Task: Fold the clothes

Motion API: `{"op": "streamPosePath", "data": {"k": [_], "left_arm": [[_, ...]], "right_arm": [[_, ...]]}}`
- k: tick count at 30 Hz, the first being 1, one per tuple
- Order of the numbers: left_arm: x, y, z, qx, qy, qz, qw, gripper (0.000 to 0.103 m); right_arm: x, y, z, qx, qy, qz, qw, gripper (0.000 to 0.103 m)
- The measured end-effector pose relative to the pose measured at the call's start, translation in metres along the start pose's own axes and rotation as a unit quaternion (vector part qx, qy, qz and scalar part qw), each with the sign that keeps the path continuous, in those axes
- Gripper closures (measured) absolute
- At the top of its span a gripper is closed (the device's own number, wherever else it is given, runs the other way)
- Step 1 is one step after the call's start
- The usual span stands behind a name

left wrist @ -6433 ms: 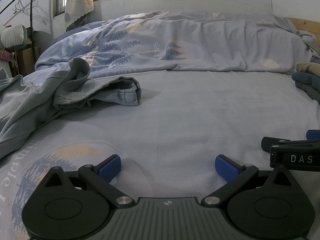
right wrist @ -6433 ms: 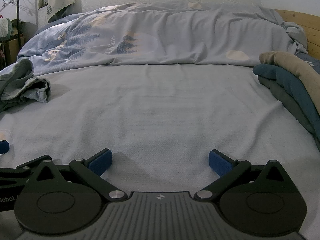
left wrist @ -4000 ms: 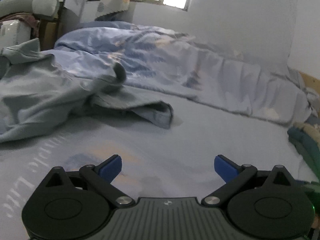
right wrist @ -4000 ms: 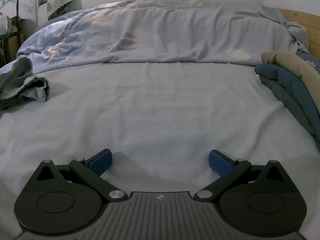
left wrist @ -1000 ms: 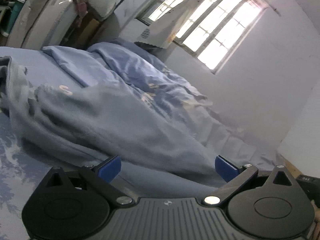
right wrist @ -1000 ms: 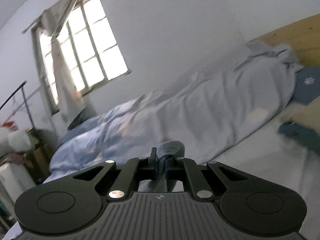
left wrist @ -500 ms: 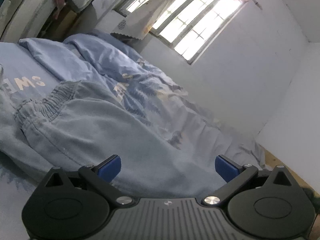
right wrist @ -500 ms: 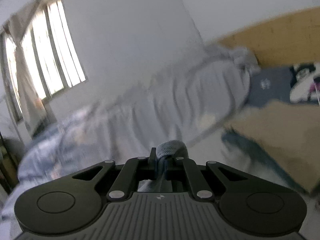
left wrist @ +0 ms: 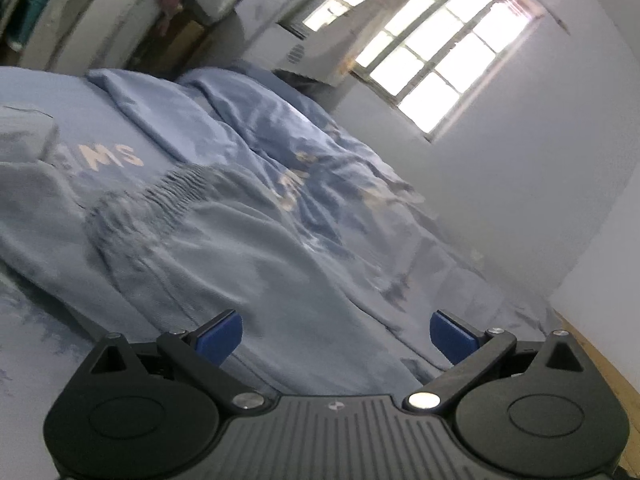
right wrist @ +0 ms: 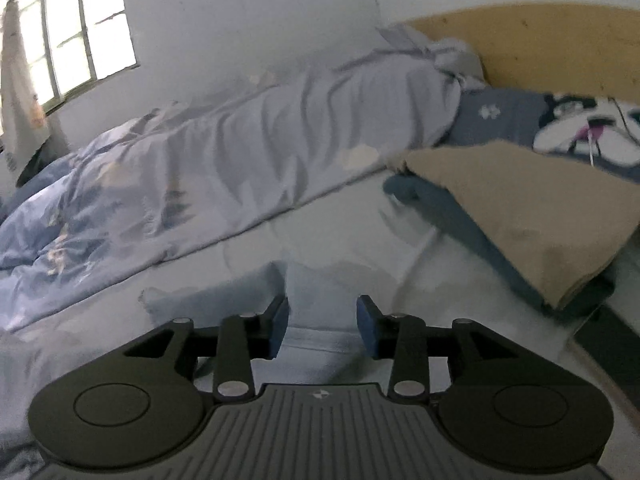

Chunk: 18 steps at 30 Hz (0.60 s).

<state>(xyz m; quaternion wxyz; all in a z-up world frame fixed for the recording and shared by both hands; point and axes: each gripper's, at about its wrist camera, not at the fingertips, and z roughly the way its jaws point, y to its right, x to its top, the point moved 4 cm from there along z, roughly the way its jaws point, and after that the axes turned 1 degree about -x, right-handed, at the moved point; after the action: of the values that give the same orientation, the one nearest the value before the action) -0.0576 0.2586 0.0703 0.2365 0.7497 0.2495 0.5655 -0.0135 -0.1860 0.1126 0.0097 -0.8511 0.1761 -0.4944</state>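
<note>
Grey-blue trousers with a gathered elastic waistband lie spread on the bed in the left wrist view. My left gripper hovers just over them, open, with nothing between its blue pads. In the right wrist view a pale grey-blue end of the garment rests on the sheet. My right gripper is low over it and its jaws are opening. The cloth shows in the gap between the pads, and they do not press on it.
A stack of folded clothes, tan on top of dark blue, sits at the right by a cartoon pillow and the wooden headboard. A crumpled printed duvet runs along the far wall under a window.
My right gripper has swung down toward the bed and parted its jaws, letting go of the bunched cloth it held. The trousers have settled flatter in front of the left gripper.
</note>
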Motion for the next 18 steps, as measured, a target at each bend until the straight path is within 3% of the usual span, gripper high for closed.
{"op": "streamPosePath", "data": {"k": [4,8,14,18], "left_arm": [[0.012,-0.017,-0.012,0.042,0.030,-0.011,0.9986,0.000],[0.025,-0.035,-0.026,0.077,0.060,-0.032,0.9948,0.000],[0.047,-0.065,-0.050,0.116,0.103,-0.067,0.9855,0.000],[0.059,-0.087,-0.064,0.142,0.123,-0.091,0.9779,0.000]], "right_arm": [[0.002,-0.037,-0.027,0.047,0.024,-0.067,0.996,0.050],[-0.007,-0.099,-0.050,0.124,0.042,-0.149,0.980,0.043],[-0.044,-0.208,-0.077,0.240,0.058,-0.271,0.930,0.040],[-0.079,-0.277,-0.091,0.306,0.064,-0.346,0.885,0.040]]}}
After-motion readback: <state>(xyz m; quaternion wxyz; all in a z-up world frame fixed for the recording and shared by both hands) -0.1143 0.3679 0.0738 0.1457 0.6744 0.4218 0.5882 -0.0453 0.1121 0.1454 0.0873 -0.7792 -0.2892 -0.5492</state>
